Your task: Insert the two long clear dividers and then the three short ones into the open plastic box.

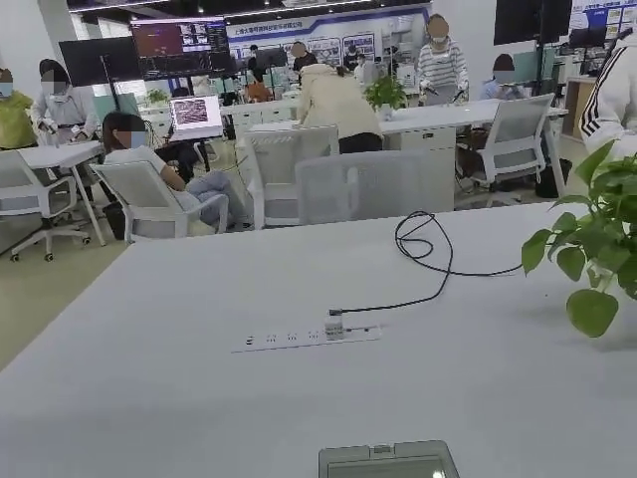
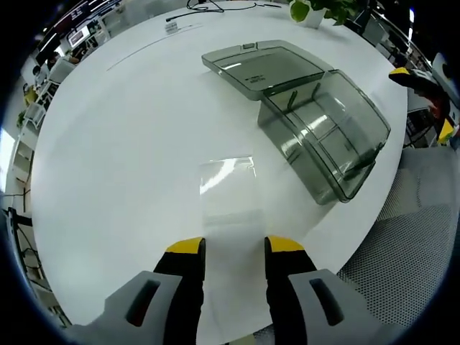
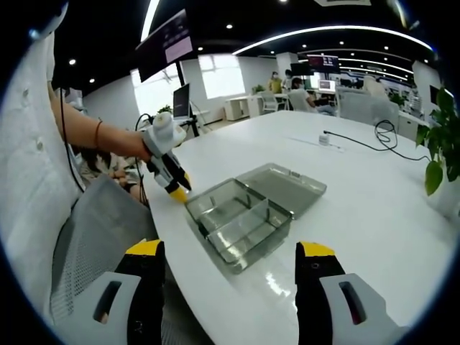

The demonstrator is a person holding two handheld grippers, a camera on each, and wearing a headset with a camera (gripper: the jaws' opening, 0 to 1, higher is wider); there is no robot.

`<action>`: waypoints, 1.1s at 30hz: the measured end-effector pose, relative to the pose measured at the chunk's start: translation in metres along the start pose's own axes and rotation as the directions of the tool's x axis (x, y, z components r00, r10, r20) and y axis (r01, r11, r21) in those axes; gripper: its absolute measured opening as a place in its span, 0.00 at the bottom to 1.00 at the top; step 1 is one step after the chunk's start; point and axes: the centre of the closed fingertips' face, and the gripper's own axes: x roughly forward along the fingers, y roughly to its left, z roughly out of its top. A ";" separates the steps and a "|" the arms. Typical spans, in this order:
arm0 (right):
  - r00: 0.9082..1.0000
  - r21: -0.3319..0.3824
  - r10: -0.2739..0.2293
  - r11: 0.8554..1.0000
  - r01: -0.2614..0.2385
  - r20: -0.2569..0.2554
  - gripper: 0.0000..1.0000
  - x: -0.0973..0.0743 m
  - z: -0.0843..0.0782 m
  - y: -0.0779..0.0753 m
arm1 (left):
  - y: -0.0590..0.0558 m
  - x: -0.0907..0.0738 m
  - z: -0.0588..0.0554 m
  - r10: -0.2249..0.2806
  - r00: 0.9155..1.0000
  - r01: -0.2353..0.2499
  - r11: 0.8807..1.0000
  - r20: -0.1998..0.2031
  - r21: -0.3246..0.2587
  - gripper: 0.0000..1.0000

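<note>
Nearest, the left gripper (image 2: 233, 246) holds its jaws partly apart and empty, short of the open plastic box (image 2: 323, 136). Clear dividers (image 2: 226, 176) lie flat on the white table (image 2: 108, 180) beside that box. The right gripper (image 3: 230, 249), jaws wide and empty, faces the box, and a potted plant (image 2: 316, 8) stands beyond it.

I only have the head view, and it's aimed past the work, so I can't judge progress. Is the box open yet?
Observer: Yes, the left gripper view shows the box open, its lid folded back flat on the table.
Operator: Any divider lying outside it?
Observer: One clear divider lies flat on the table just ahead of the left gripper.
Operator: Is it gripped?
Observer: No, that gripper's fingers are open, nothing clamped.
</note>
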 end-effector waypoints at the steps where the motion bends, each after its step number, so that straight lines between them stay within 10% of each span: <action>1: 1.000 0.000 0.000 1.000 0.000 -0.001 0.75 0.000 0.000 0.000 | 0.000 0.000 0.000 -0.007 1.000 0.007 1.000 0.000 -0.002 0.31; 13: 1.000 0.012 -0.009 1.000 0.009 -0.006 0.75 -0.003 -0.007 0.002 | -0.001 -0.002 0.000 -0.058 0.998 0.058 0.998 0.004 -0.031 0.30; 21: 1.000 0.006 -0.011 1.000 0.011 -0.017 0.75 -0.004 -0.006 0.003 | -0.009 -0.009 0.001 -0.121 0.986 0.139 0.977 0.118 -0.160 0.30; 26: 1.000 -0.003 -0.009 1.000 0.009 -0.029 0.75 -0.003 -0.001 0.006 | -0.015 -0.023 0.006 -0.141 0.967 0.187 0.959 0.213 -0.212 0.30; 33: 1.000 0.001 0.003 1.000 -0.003 -0.013 0.73 -0.001 0.020 0.015 | -0.021 -0.055 0.025 -0.153 0.915 0.264 0.926 0.374 -0.268 0.30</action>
